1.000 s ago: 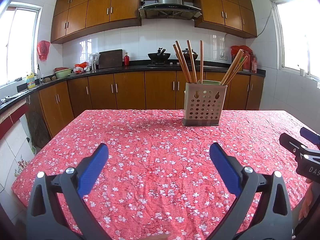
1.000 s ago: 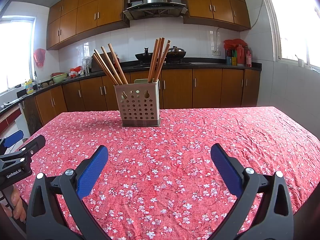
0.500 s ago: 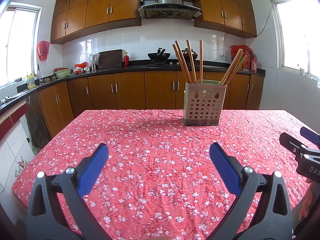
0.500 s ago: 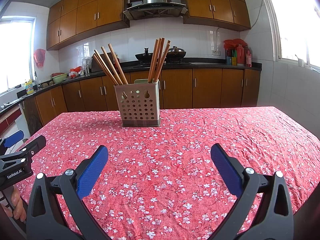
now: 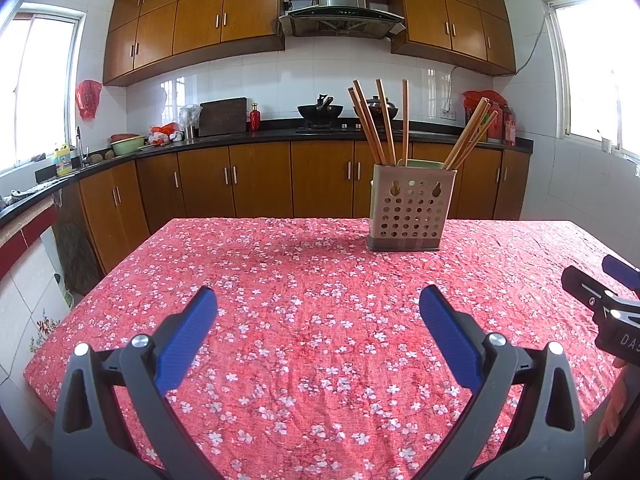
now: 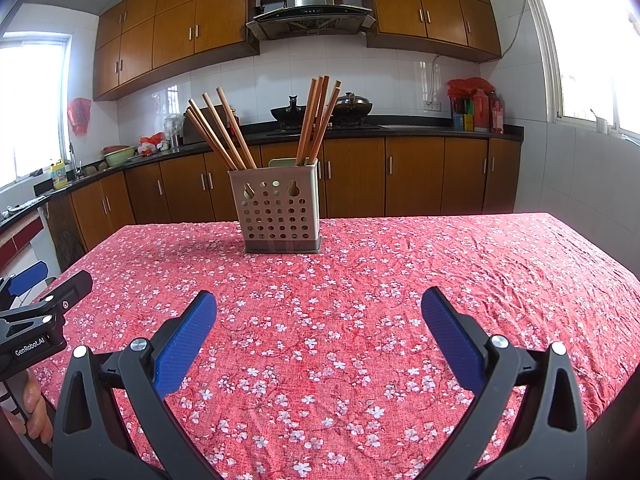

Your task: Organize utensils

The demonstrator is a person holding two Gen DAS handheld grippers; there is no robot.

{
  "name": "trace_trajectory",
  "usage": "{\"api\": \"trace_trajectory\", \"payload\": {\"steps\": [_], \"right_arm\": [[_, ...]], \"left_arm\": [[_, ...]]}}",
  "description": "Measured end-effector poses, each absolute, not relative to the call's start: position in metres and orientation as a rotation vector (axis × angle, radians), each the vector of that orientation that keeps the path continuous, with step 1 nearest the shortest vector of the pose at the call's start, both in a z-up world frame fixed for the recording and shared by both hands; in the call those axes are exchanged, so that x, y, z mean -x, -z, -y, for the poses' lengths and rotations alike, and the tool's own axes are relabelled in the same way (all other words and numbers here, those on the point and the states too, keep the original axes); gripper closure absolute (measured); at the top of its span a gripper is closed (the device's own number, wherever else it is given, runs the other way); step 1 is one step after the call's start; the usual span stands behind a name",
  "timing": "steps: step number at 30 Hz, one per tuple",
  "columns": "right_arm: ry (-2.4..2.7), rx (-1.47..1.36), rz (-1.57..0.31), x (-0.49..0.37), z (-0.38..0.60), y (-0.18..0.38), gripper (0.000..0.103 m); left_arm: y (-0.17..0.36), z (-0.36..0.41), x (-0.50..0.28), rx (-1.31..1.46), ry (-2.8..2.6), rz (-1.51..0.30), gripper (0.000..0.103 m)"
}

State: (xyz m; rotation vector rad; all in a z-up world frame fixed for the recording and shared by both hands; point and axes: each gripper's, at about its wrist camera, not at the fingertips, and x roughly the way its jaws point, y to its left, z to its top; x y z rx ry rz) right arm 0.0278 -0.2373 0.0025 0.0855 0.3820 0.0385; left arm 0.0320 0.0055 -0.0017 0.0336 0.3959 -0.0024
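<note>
Both sets of fingers spread wide, nothing between them: left gripper (image 5: pixel 318 312) and right gripper (image 6: pixel 319 314) hover low over the red floral surface (image 5: pixel 304 280), well short of the utensil holder (image 6: pixel 280 212). No shift from a second ago, so the task looks unstarted or already finished. Holder upright at the far side; chopsticks (image 6: pixel 220 132) stand in two leaning clusters inside, plus a pale green item, unidentifiable.

Bright window daylight, fisheye-warped edges
</note>
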Motion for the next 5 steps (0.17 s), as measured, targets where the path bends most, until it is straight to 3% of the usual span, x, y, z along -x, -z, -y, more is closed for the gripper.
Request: {"api": "trace_trajectory", "payload": {"steps": [5], "right_arm": [[-0.039,-0.086,-0.382,-0.0278,0.2373,-0.0027,0.002]], "left_arm": [[0.0013,-0.0076,-0.0330,-0.030,0.006,-0.402,0.004]]}}
